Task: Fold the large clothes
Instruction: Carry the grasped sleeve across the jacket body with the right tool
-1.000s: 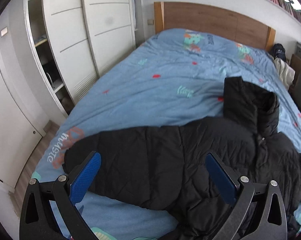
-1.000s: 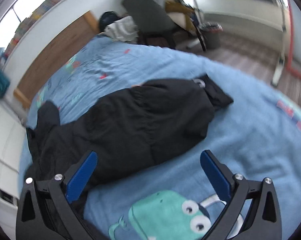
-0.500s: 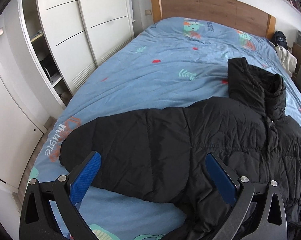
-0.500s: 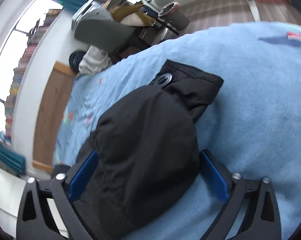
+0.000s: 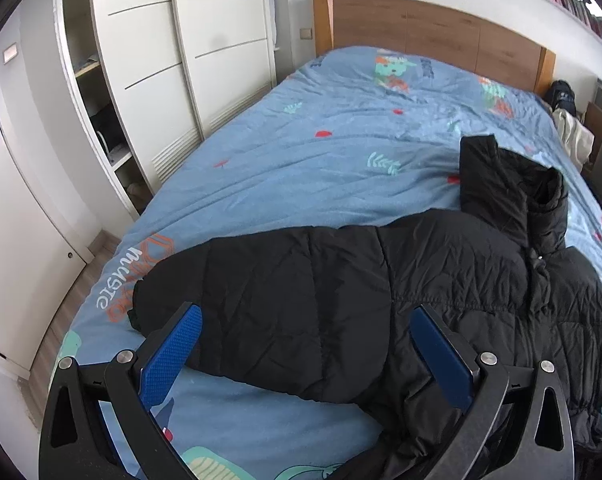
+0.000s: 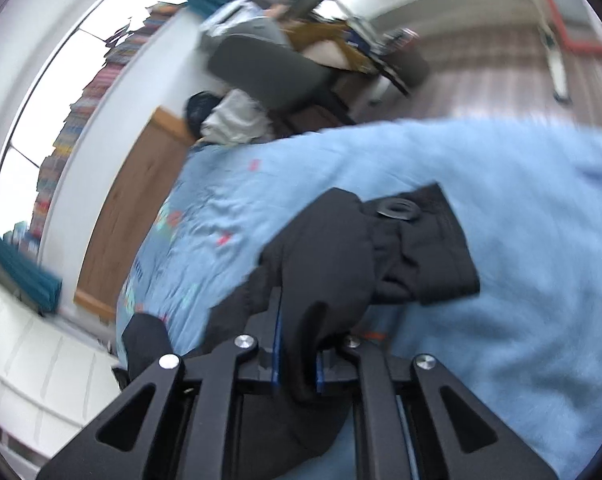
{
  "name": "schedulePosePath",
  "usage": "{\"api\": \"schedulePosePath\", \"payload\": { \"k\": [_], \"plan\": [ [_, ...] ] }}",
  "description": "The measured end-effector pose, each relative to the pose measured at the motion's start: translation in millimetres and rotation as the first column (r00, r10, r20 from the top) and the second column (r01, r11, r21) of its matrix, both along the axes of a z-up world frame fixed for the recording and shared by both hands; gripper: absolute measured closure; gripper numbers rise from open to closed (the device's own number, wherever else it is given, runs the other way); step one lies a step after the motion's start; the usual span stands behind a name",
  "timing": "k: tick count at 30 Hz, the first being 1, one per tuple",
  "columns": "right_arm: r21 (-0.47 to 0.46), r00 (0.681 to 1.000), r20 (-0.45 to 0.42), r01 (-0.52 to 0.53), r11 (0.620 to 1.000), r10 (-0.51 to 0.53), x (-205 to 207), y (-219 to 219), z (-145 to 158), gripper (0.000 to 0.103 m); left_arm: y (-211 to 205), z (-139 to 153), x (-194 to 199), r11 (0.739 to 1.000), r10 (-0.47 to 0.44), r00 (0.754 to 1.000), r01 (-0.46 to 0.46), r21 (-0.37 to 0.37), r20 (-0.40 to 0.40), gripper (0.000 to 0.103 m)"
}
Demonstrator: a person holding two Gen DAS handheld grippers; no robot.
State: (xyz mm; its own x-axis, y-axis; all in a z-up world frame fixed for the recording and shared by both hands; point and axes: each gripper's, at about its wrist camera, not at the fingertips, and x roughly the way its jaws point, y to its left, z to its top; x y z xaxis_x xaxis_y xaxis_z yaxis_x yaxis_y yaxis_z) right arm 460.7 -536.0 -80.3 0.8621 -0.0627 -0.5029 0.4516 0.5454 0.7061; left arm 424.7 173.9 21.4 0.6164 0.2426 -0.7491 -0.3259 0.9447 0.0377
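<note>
Clearly the folding is only beginning: the black jacket (image 5: 381,300) lies spread on the bed (image 5: 301,168); the right gripper (image 6: 297,364) pinches one sleeve, while the left gripper (image 5: 305,356) hovers wide open, holding nothing.

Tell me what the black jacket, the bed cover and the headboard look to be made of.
Black jacket: apparently thin synthetic shell with padding, going by the stitched quilt lines, fine crinkles and faint sheen. Bed cover: soft matte woven fabric, likely cotton, with printed motifs and loose wrinkles. Headboard: wood or wood-look veneer, with brown grain and a smooth panel finish.
</note>
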Motion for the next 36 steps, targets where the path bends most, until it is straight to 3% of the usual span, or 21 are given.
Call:
{"api": "schedulePosePath", "payload": {
  "k": [6,10,15,21,24,30,33,36],
  "plan": [
    [-0.215,0.986,0.028,-0.152,0.965,0.161,22.4,62.7,89.9,0.092,4.6,13.9,-20.3,1.000,-0.013,0.999,0.013,-0.010,0.043,0.001],
    [-0.358,0.957,-0.002,-0.271,0.893,0.290,43.1,127.3,134.2,0.092,8.4,17.2,-35.8,0.999,-0.021,0.998,0.022,-0.027,0.051,0.001],
    [-0.429,0.893,-0.033,-0.418,0.801,0.448,57.4,214.5,152.9,0.092,15.5,15.6,-52.3,1.000,-0.020,0.999,0.021,-0.019,0.044,0.001],
    [-0.471,0.797,-0.102,-0.566,0.677,0.595,62.6,311.4,143.7,0.092,24.6,6.5,-68.7,1.000,-0.002,0.999,0.003,-0.018,0.037,0.001],
    [-0.484,0.735,-0.165,-0.641,0.595,0.658,58.6,358.7,127.6,0.092,27.6,-1.6,-72.9,0.999,0.007,1.000,-0.006,-0.038,0.028,0.001],
    [-0.455,0.613,-0.317,-0.768,0.451,0.723,51.9,440.2,70.3,0.092,17.4,-22.2,-74.1,0.997,-0.010,1.000,0.009,-0.075,-0.010,0.001],
    [-0.428,0.565,-0.395,-0.811,0.399,0.725,53.0,466.1,38.9,0.091,10.4,-28.9,-73.6,0.996,-0.024,0.999,0.021,-0.083,-0.024,0.001],
    [-0.422,0.552,-0.454,-0.825,0.377,0.700,52.5,480.2,14.1,0.088,4.6,-32.5,-72.6,0.995,-0.029,0.999,0.025,-0.101,-0.031,0.001]
  ]
}}
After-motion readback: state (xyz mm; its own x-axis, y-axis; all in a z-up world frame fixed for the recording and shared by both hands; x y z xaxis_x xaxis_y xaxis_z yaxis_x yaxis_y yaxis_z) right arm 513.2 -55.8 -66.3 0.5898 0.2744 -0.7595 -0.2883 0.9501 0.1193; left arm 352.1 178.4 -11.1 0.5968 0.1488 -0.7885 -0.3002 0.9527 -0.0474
